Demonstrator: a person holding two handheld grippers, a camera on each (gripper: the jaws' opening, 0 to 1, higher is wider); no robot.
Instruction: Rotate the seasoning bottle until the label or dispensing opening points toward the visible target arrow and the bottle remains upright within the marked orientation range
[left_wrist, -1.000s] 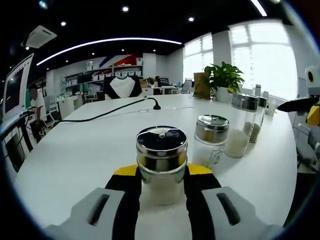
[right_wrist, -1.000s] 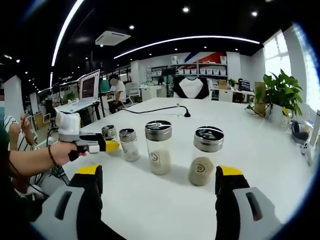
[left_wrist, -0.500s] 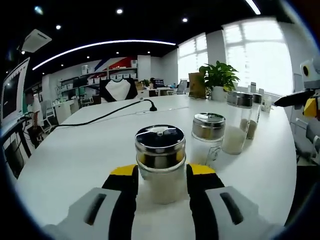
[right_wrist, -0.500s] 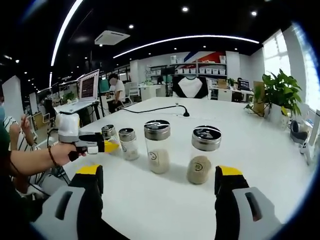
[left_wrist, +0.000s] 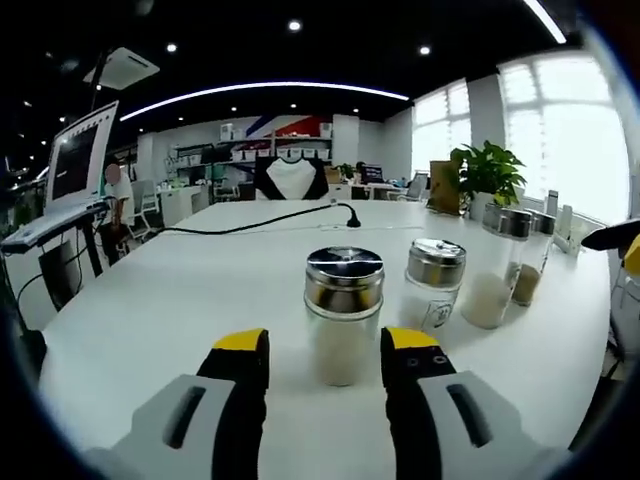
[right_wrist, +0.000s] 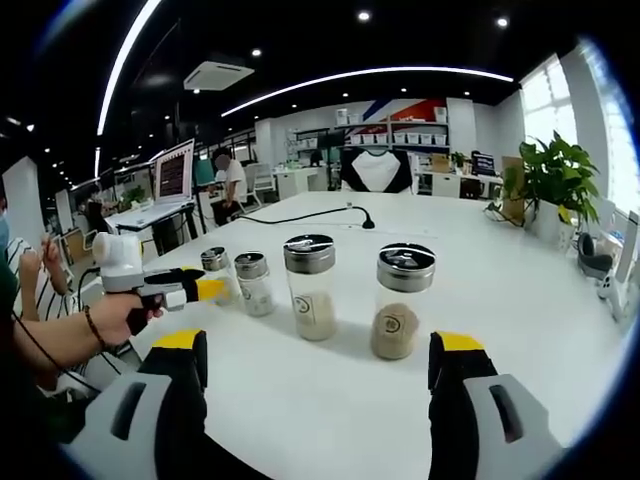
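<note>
A row of glass seasoning bottles with steel lids stands on the white table. In the left gripper view the nearest bottle, holding white powder, stands upright just ahead of my left gripper. That gripper is open: a gap shows on the bottle's left, while the right jaw sits close to it. In the right gripper view a hand holds the left gripper beside the far-left bottle. My right gripper is open and empty, short of two taller bottles.
Other bottles line up to the right in the left gripper view. A black cable crosses the far table. A potted plant stands at the far right. A person's forearm comes in from the left.
The left gripper has drawn back from the nearest bottle and its jaws have spread a little; the bottle now looks smaller and farther. The right gripper has hardly moved.
</note>
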